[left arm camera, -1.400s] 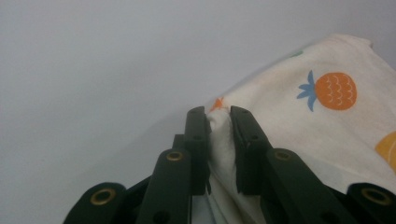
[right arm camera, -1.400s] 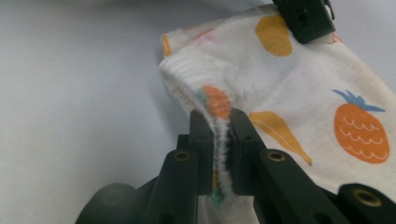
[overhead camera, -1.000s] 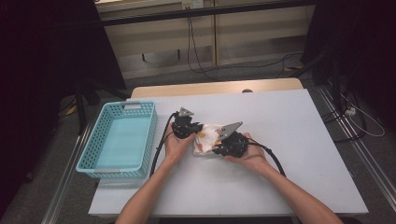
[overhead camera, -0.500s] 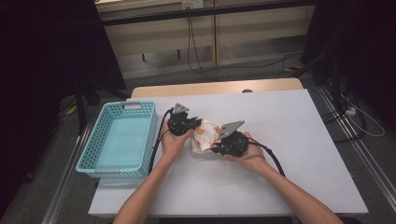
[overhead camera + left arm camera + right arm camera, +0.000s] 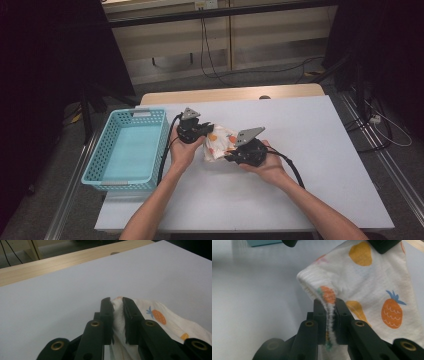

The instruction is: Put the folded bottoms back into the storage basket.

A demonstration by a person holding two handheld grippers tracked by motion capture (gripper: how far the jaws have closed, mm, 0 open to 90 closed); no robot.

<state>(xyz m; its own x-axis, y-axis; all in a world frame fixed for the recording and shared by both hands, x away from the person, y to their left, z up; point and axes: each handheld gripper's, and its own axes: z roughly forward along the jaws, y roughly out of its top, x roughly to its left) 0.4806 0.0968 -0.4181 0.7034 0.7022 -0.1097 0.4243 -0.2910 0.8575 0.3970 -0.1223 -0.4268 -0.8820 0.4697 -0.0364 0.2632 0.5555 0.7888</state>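
At table centre, we hold small fruit-print cloth btwn both tools. Left gripper clamps far edge, right gripper pinches ribbed hem; likely so cloth spreads for folding, or lifts w/o bunching. Basket sits at left, prob. its destination.

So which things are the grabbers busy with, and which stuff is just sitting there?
Busy with:
- fruit-print cloth, pinched by both
- left gripper, clamped on one edge
- right gripper, clamped on a ribbed edge

Just sitting there:
- blue basket, nothing visible inside, at the table's left edge
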